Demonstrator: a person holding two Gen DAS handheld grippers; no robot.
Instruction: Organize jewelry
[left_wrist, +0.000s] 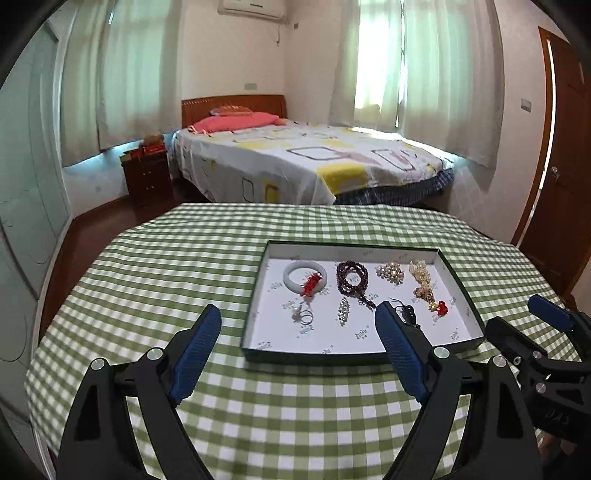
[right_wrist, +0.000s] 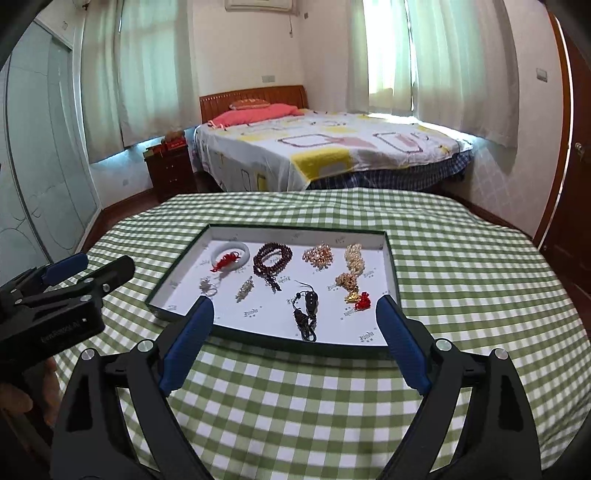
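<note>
A shallow dark-rimmed tray (left_wrist: 354, 246) (right_wrist: 295, 232) lies on the green checked table (left_wrist: 166, 266). On its white lining lie a white bangle with a red tassel (left_wrist: 291, 275), a dark red bead string (left_wrist: 351, 278), a gold brooch (left_wrist: 389, 272), a pearl piece with a red charm (right_wrist: 352, 266), rings (right_wrist: 208, 287), a crystal pin (right_wrist: 244, 290) and a black cord piece (right_wrist: 308, 310). My left gripper (left_wrist: 298, 309) hangs open above the tray's near left corner, holding nothing. Over the tray's near edge my right gripper (right_wrist: 294, 300) is open and empty.
Bare checked cloth surrounds the tray on all sides. Beyond the table's far edge stands a bed (left_wrist: 303, 158) with a dark nightstand (left_wrist: 147, 177) to its left. A wooden door (left_wrist: 565, 166) is at the right, a glass-fronted wardrobe (left_wrist: 26, 184) at the left.
</note>
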